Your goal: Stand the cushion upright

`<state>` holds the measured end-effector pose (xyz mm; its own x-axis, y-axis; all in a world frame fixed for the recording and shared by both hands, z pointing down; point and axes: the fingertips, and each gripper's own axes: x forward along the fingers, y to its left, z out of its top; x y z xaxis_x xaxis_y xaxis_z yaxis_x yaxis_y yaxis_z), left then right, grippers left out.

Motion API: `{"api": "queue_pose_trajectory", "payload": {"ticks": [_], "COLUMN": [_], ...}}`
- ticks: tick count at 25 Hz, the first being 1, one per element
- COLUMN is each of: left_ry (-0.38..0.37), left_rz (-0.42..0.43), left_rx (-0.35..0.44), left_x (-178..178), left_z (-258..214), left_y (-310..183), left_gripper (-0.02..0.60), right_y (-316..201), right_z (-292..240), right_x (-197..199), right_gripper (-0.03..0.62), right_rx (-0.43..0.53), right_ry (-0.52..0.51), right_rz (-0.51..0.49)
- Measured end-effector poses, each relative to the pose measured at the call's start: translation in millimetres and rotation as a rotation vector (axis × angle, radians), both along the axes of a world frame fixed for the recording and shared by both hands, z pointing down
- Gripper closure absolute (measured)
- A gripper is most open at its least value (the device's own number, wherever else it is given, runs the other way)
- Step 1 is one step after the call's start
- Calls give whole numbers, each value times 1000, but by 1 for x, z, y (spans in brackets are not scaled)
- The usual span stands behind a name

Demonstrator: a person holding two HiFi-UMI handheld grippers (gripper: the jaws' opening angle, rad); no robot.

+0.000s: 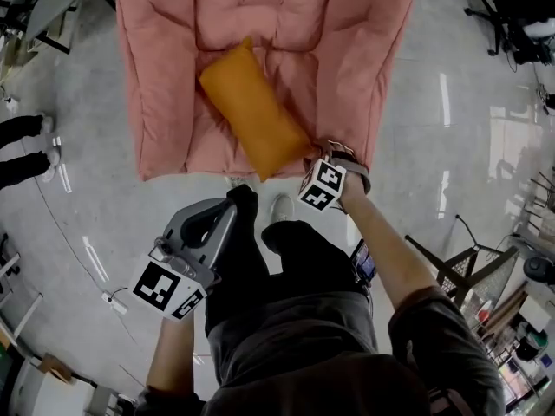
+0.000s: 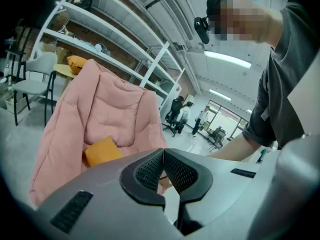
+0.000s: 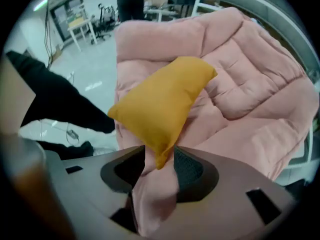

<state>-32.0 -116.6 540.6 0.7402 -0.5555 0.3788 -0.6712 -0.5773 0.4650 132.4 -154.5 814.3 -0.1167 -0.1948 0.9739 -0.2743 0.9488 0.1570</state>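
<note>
An orange cushion [image 1: 251, 111] lies flat and slantwise on the seat of a pink padded chair [image 1: 347, 50]. My right gripper [image 1: 310, 157] points down at the cushion's near corner by the seat's front edge. In the right gripper view the cushion [image 3: 162, 101] reaches down so that its corner sits between the jaws of the right gripper [image 3: 155, 154], which stand open with pink chair fabric [image 3: 250, 84] under them. My left gripper [image 1: 232, 204] hangs lower left, in front of my legs, off the chair. In the left gripper view the left gripper [image 2: 163, 151] is shut and empty, with the cushion [image 2: 102, 150] and the chair [image 2: 100, 109] beyond.
Grey floor surrounds the chair. Another person's feet [image 1: 30, 146] stand at the far left. Office chairs [image 1: 520, 16] are at the top right and a metal rack [image 1: 473, 267] at the right. White shelving [image 2: 100, 39] rises behind the chair.
</note>
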Motion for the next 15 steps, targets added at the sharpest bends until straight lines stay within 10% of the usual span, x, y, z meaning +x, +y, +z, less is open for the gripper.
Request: {"api": "queue_pose_trajectory", "payload": {"ticks": [7,15], "left_ry": [23,49], "left_rz": [5,4], "left_rx": [-35,-50], "left_x": [-34,-53], "left_z": [31,-6], "left_y": [-37,-70], "left_gripper": [571,571], "right_y": [-10,-26], "right_z": [55,-48], "right_x": [20,-32], "right_gripper": [545,568], "right_rx": [3,-180], "right_ry": [270,-201], "right_rz": [-86,179]}}
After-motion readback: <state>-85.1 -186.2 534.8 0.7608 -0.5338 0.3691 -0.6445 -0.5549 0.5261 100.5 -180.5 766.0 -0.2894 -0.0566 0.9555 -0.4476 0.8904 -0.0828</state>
